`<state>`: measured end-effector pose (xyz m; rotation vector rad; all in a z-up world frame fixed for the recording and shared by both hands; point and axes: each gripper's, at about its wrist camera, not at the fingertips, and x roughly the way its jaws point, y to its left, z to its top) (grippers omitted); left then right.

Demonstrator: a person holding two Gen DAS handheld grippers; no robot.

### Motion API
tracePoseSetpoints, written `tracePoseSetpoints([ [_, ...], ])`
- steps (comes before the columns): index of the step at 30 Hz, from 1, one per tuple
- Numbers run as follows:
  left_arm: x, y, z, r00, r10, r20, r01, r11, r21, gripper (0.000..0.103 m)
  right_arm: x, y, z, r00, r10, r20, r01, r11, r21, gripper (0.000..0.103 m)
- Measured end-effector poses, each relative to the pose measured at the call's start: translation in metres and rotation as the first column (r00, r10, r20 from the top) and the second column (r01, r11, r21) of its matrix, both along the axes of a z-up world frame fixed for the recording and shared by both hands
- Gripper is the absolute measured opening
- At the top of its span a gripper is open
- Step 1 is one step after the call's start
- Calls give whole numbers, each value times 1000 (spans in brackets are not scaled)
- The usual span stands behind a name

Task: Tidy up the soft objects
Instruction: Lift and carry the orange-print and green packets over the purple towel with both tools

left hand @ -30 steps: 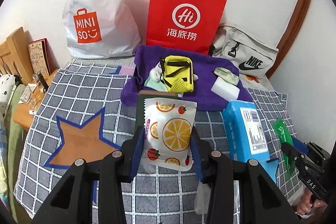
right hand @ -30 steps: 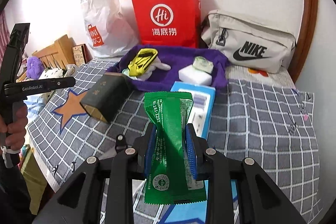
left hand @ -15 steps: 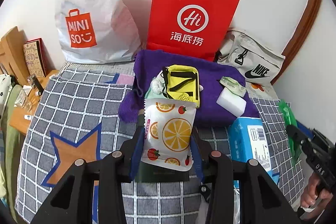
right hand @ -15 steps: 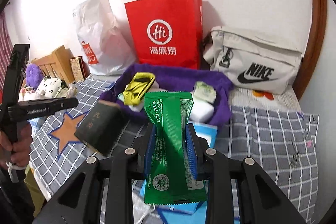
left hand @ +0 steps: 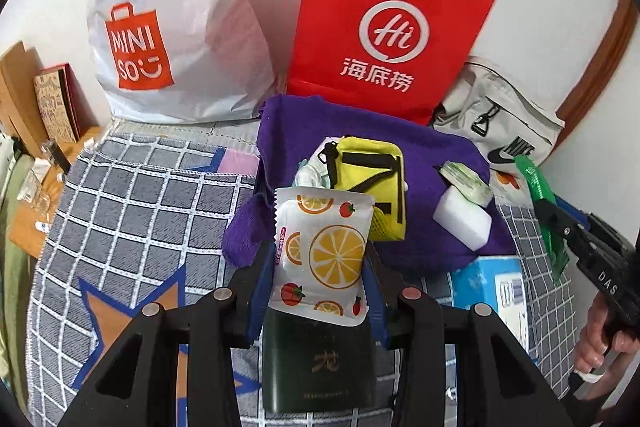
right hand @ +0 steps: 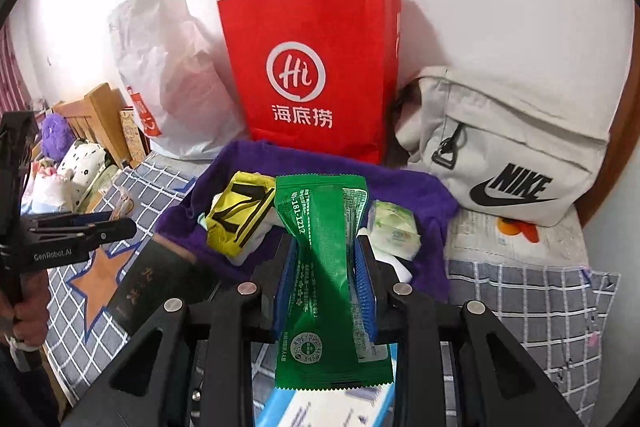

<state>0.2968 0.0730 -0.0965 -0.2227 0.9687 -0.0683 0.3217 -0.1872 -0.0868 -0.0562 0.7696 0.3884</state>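
Note:
My left gripper (left hand: 318, 267) is shut on a white packet printed with oranges (left hand: 322, 251), held over the near edge of the purple towel (left hand: 288, 123). My right gripper (right hand: 325, 267) is shut on a green packet (right hand: 320, 267), also just short of the purple towel (right hand: 404, 187). On the towel lie a yellow pouch (left hand: 368, 179), a white sponge block (left hand: 462, 223) and a small pale green packet (left hand: 466, 179). In the left wrist view the right gripper (left hand: 560, 223) shows at the right edge with the green packet (left hand: 536, 183).
A dark green box (left hand: 316, 363) lies under my left gripper, a blue tissue pack (left hand: 492, 287) to its right. Against the wall stand a white Miniso bag (left hand: 176, 23), a red paper bag (left hand: 384, 27) and a beige Nike bag (right hand: 508, 147). A wooden bedside shelf (left hand: 24, 107) is left.
Both grippers have moved forward toward the purple towel, each still holding its packet. The dark box and blue tissue pack now lie beneath and behind the fingertips.

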Motion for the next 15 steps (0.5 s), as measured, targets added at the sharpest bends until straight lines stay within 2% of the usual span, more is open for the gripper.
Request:
tracePoseSetpoints([
  [5,26,0,-9,999,-5,-35,3,999,-32,40,24,8,-14,999,23,-31,-24,999,-21,30],
  [15,85,-3,-18,999,21,-42,-24,998,-65,41,72,11,-49,993,40,-111,-44,999,-32,32],
])
